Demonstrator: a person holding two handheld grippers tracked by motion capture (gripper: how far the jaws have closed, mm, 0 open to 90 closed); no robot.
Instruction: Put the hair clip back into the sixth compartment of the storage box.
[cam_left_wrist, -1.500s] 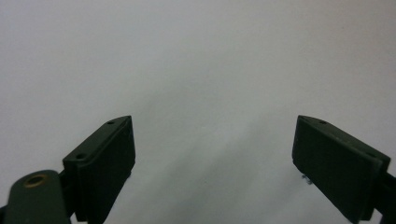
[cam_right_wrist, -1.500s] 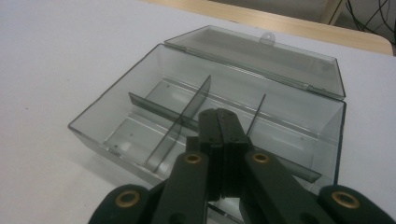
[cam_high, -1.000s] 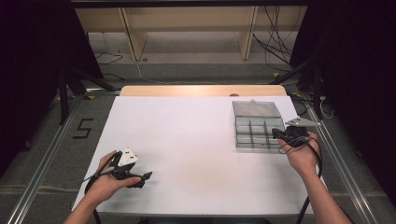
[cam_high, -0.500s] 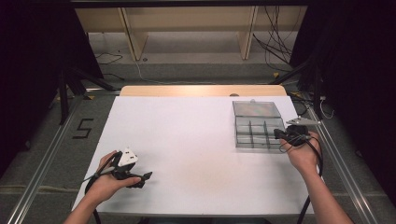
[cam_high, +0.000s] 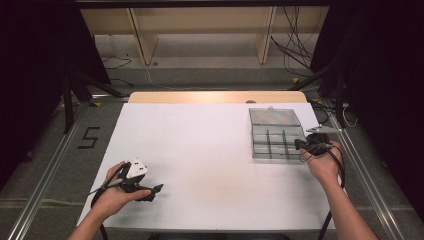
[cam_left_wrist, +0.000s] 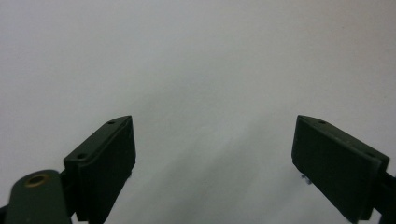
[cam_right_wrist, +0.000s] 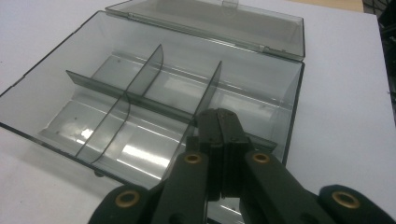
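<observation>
A clear plastic compartment box (cam_high: 276, 134) lies on the right of the white table (cam_high: 200, 140), its lid (cam_high: 273, 116) folded back flat behind it. In the right gripper view the box (cam_right_wrist: 107, 116) shows thin dividers and bare compartments. My right gripper (cam_high: 299, 145) hangs over the box's near right corner, and its jaws (cam_right_wrist: 219, 123) are shut flat against each other, with the tips just above a divider. My left gripper (cam_high: 155, 192) rests near the table's front left. Its jaws (cam_left_wrist: 215, 140) stand wide open over bare white table with nothing between them.
Wooden shelving legs and loose cables (cam_high: 295, 55) sit on the floor beyond the table's far edge. Metal rails (cam_high: 45, 175) run along both sides of the table. A "5" mark (cam_high: 89, 137) is on the floor at the left.
</observation>
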